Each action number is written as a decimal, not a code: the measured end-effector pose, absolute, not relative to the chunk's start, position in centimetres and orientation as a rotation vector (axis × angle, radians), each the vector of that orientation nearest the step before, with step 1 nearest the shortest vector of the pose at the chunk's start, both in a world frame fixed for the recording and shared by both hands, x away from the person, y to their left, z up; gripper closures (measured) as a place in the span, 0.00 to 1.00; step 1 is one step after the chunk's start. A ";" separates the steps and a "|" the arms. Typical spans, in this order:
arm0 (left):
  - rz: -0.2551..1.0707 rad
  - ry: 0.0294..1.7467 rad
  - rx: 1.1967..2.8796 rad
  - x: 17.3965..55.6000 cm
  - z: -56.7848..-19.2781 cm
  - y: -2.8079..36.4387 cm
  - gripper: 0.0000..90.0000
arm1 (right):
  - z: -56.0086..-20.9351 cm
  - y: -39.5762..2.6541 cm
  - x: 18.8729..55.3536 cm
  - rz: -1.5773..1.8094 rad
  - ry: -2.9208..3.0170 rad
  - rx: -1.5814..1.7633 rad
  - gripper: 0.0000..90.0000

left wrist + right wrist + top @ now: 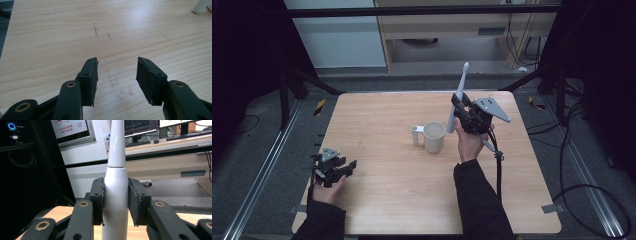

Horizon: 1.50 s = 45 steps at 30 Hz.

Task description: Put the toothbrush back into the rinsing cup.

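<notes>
Electric toothbrush (457, 100) held clear of the worktop (387, 190), near upright, head uppermost, leaning slightly. Clamped at the upper handle, just below the neck joint, by the right gripper (466, 114); fingers (97, 200) closed on both sides of the white body, contact confirmed in the right gripper view. Lower end of handle hanging just beside the rim of a white mug (433, 136), which stands upright mid-worktop, handle toward the left. Left gripper (343, 169) resting low near the left edge, well apart from the mug, fingers (90, 77) spread wide, nothing between them.

Risks, as judged: smooth, tapered handle liable to slide down through the pads under a slack grip. Mug unsteadied; likely to tip or skid if struck off-centre by the handle end.
</notes>
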<state>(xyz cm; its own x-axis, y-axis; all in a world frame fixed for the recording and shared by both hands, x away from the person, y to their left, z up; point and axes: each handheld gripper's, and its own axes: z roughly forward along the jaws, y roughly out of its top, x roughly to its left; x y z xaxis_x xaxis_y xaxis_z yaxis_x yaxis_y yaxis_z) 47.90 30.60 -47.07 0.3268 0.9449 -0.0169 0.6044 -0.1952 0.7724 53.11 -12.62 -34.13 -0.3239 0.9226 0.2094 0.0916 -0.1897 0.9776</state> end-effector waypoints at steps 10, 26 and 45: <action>0.627 1.364 1.902 47.9 -47.0 30.7 0.56 | -34.2 -12.0 53.8 1.590 1.403 1.220 0.75; 0.628 1.364 1.901 47.9 -47.0 30.7 0.56 | -35.1 -11.0 55.0 1.600 1.406 1.226 0.75; 0.628 1.363 1.902 47.9 -47.1 30.7 0.56 | -36.3 -9.9 55.8 1.600 1.436 1.229 0.75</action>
<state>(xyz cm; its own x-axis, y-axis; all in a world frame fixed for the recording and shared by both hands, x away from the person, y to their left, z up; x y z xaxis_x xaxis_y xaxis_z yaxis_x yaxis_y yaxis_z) 47.95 30.67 -47.06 0.3278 0.9446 -0.0140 0.6032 -0.1978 0.7727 55.81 -9.89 -36.30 -0.3465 0.9131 0.2147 0.1149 -0.1858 0.9758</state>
